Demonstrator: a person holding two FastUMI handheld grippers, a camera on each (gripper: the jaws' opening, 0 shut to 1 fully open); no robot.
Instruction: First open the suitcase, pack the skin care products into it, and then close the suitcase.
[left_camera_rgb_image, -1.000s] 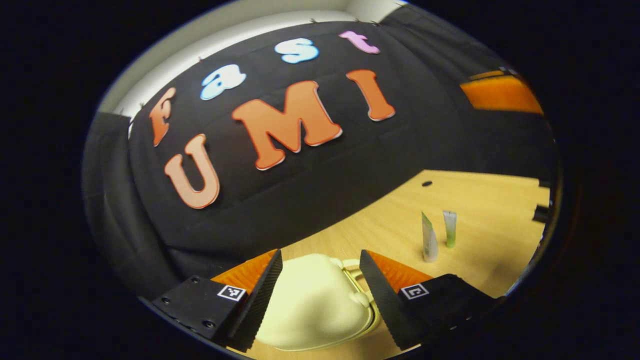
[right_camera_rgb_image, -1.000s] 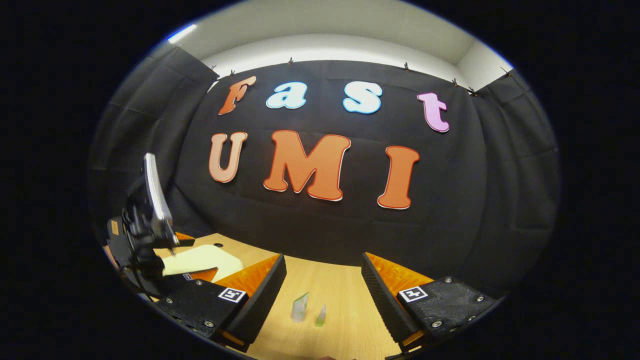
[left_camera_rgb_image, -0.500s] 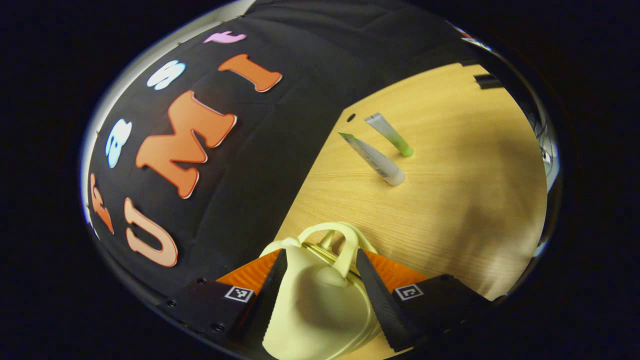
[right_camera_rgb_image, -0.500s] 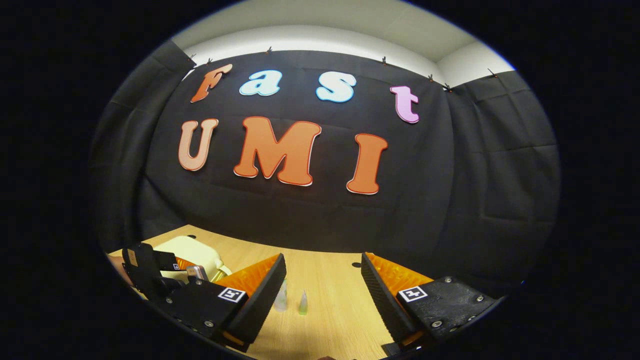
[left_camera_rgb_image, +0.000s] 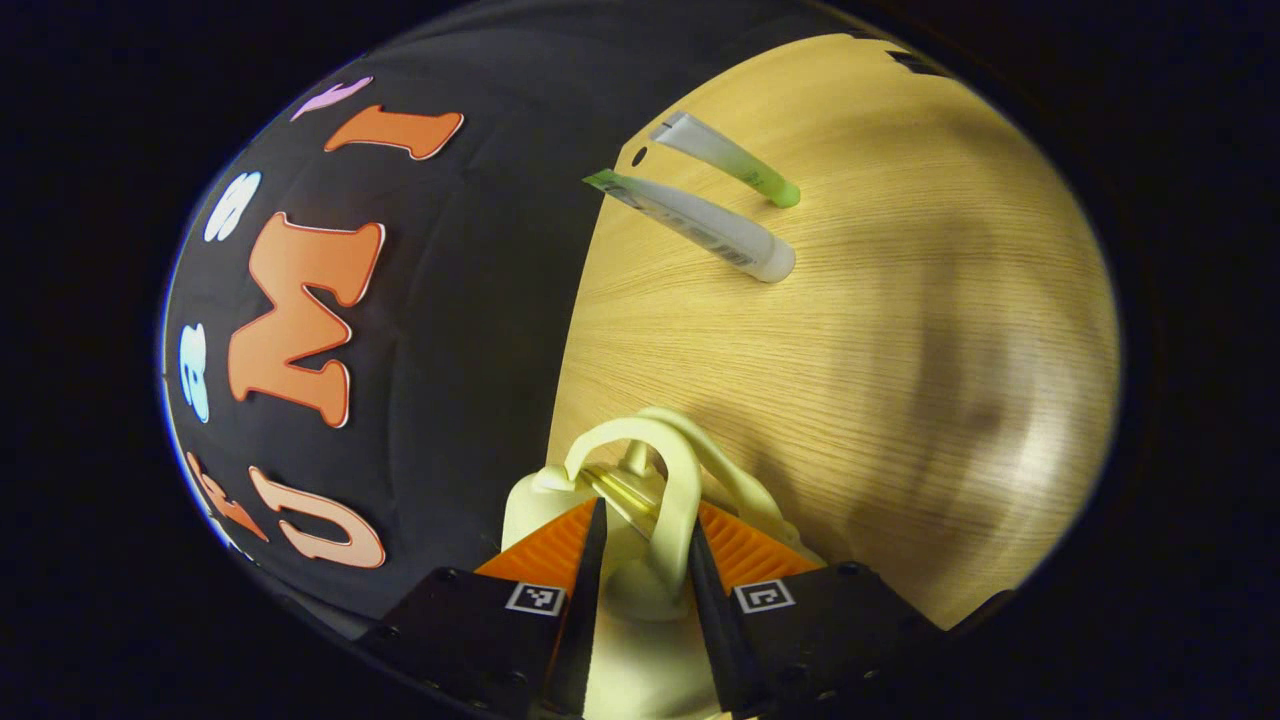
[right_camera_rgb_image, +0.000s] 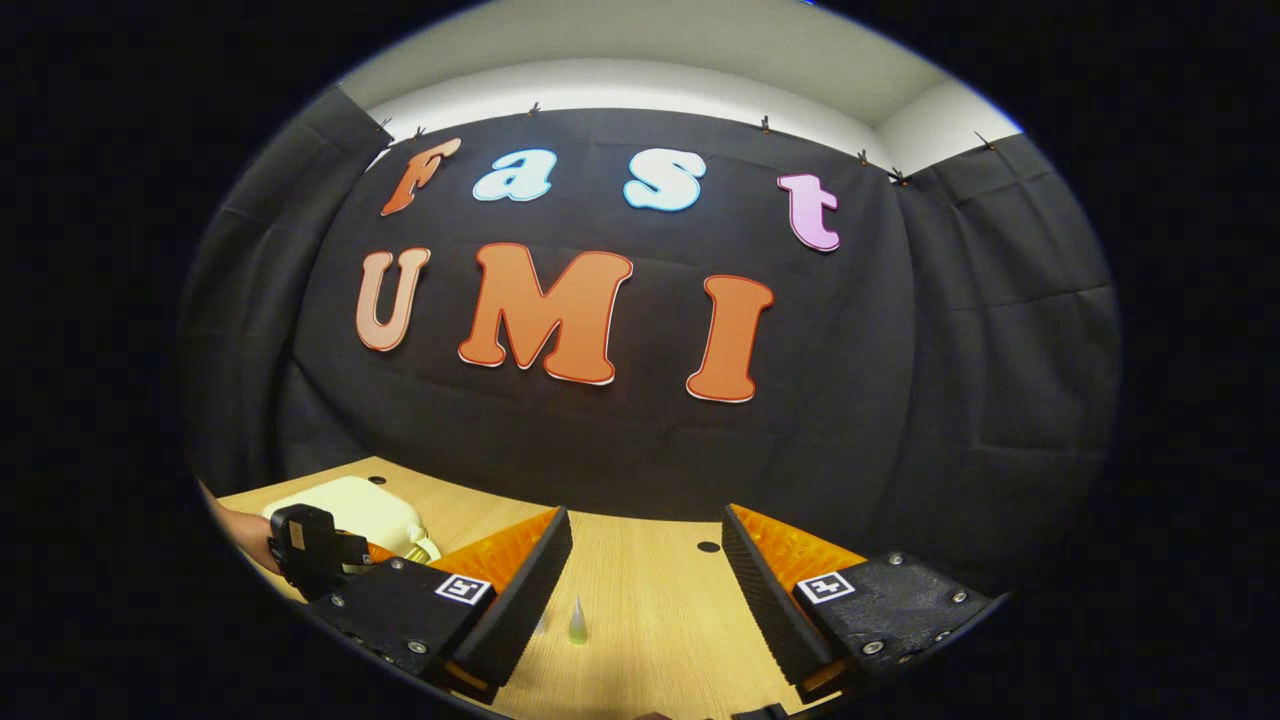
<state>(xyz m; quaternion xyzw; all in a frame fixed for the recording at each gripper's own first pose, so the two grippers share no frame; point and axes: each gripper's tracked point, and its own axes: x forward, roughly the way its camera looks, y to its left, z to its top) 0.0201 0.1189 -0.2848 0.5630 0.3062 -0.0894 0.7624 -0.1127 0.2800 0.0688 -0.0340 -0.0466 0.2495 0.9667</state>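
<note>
In the left gripper view, my left gripper (left_camera_rgb_image: 640, 560) has its jaws clenched on the cream suitcase (left_camera_rgb_image: 650, 660) at its handle (left_camera_rgb_image: 672, 480), at 6 o'clock. Two skin care tubes (left_camera_rgb_image: 700, 222) stand at 12 on the desk (left_camera_rgb_image: 900, 400), unpacked.

In the right gripper view, my right gripper (right_camera_rgb_image: 645, 580) hovers, jaws released. The suitcase sits shut at 8 o'clock. I judge that opening is barely begun.

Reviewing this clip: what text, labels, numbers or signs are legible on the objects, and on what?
White tube: dark print near the cap, too small to read.
Green-capped tube: no text discernible.
Suitcase: none visible.
Left tongs and right tongs: square black-and-white marker patterns, not words.
</note>
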